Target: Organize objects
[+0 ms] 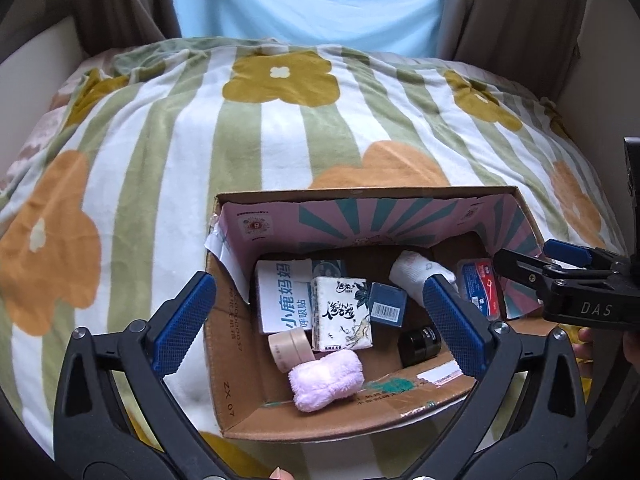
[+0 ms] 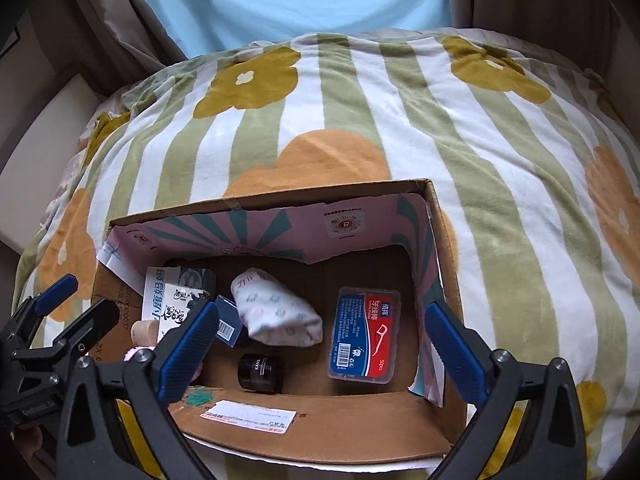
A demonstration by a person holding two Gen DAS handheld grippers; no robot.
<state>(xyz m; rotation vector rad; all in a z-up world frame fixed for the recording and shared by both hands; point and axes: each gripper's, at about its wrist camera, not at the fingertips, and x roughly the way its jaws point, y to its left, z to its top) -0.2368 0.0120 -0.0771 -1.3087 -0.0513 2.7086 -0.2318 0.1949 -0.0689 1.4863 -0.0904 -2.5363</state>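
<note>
An open cardboard box (image 1: pixel 224 344) (image 2: pixel 448 280) sits on a flowered blanket. Inside lie a white and blue box (image 1: pixel 280 296), a tissue pack (image 1: pixel 342 314) (image 2: pixel 180 312), a dark blue small box (image 1: pixel 387 304) (image 2: pixel 228 326), a beige tape roll (image 1: pixel 290 346), a pink fluffy cloth (image 1: pixel 326 378), a black jar (image 1: pixel 420 346) (image 2: pixel 260 372), a rolled white sock (image 1: pixel 416 270) (image 2: pixel 276 312) and a floss pick case (image 1: pixel 478 292) (image 2: pixel 364 334). My left gripper (image 1: pixel 320 324) is open and empty above the box. My right gripper (image 2: pixel 320 348) is open and empty above it too, and shows in the left view (image 1: pixel 532 260).
The green-striped blanket (image 1: pixel 280 140) (image 2: pixel 500 160) with orange and yellow flowers covers the bed around the box. A person in a light blue shirt (image 1: pixel 312 0) sits behind. The left gripper shows at the left edge of the right view (image 2: pixel 56 316).
</note>
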